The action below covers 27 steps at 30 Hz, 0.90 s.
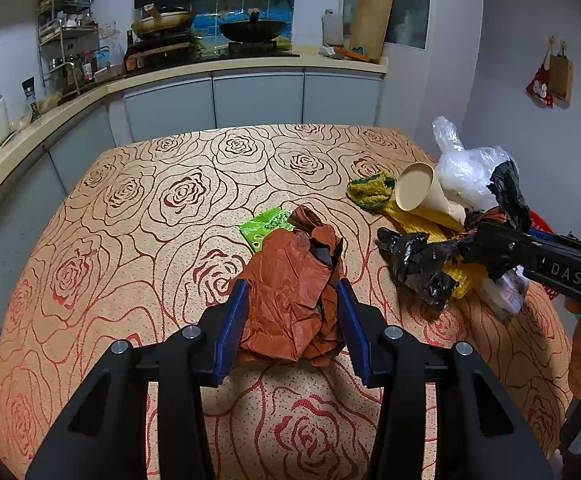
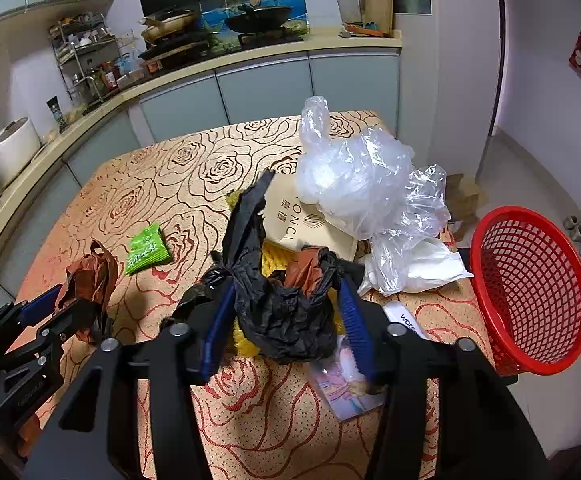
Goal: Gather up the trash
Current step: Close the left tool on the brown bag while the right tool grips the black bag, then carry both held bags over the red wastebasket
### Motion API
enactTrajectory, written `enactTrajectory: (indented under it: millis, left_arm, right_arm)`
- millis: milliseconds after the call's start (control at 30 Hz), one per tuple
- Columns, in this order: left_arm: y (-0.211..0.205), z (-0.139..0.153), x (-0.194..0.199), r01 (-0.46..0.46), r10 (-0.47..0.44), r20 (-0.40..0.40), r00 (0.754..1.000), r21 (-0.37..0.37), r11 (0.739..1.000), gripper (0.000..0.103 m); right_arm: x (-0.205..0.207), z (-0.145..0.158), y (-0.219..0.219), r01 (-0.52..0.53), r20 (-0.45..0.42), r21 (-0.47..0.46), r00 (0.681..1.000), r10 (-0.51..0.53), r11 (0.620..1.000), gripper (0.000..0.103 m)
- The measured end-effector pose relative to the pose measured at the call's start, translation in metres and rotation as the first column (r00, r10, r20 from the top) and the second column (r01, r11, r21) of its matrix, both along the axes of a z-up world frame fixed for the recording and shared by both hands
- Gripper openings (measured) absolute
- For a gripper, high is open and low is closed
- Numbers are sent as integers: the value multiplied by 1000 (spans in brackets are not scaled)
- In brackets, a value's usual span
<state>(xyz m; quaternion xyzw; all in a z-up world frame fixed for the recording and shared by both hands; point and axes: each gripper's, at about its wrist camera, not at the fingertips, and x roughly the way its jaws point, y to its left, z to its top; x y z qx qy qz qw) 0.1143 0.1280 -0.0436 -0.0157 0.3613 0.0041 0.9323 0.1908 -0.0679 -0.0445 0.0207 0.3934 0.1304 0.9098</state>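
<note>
My left gripper (image 1: 294, 312) is clamped on a crumpled brown paper wad (image 1: 294, 280), its blue pads pressing both sides of the wad above the rose-patterned tablecloth (image 1: 130, 208). My right gripper (image 2: 286, 320) grips a crumpled black plastic bag (image 2: 286, 312), the pads squeezing in on either flank; a bit of brown wrapper sits tucked in the top of that bag. Just beyond the paper wad lies a green packet (image 1: 264, 226) flat on the cloth. The rest of the rubbish is heaped toward the table's right edge: a paper cup (image 1: 420, 192) tipped on its side, a yellow knitted cloth (image 1: 370, 192) under it, a clear plastic bag (image 2: 366, 184) bunched up on top, and white tissue (image 2: 430, 264) beneath that. A glossy card (image 2: 346, 388) lies on the cloth under my right pads. The red mesh basket (image 2: 530, 292) stands off the table's right side, tilted toward me, well apart from the wad in my left grip.
</note>
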Motion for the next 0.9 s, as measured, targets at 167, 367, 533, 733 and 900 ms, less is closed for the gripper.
enactTrajectory:
  millis: [167,367,533,733,900]
  left_arm:
    - [0,6,-4,-12,11,22,1000,7,1000,44]
    - [-6,23,-9,-8,7,65,998,16,1000,44]
    - [-24,37,-4,24,-26,96,995,23,999,44]
    - [-62,50,9,105,-108,125,986,31,994,44]
    - [-105,57,25,192,-195,144,970,35,981,44]
  right_arm:
    - [-13,13,-5,-4,40,30,999,3,1000,45]
    - [-31,35,-15,-21,91,68,996,15,997,45]
    - [-39,47,-39,18,124,75,992,-27,997,45]
    - [-41,56,-85,109,152,67,981,-118,992,45]
    - [-40,58,-129,202,169,54,963,-209,978,45]
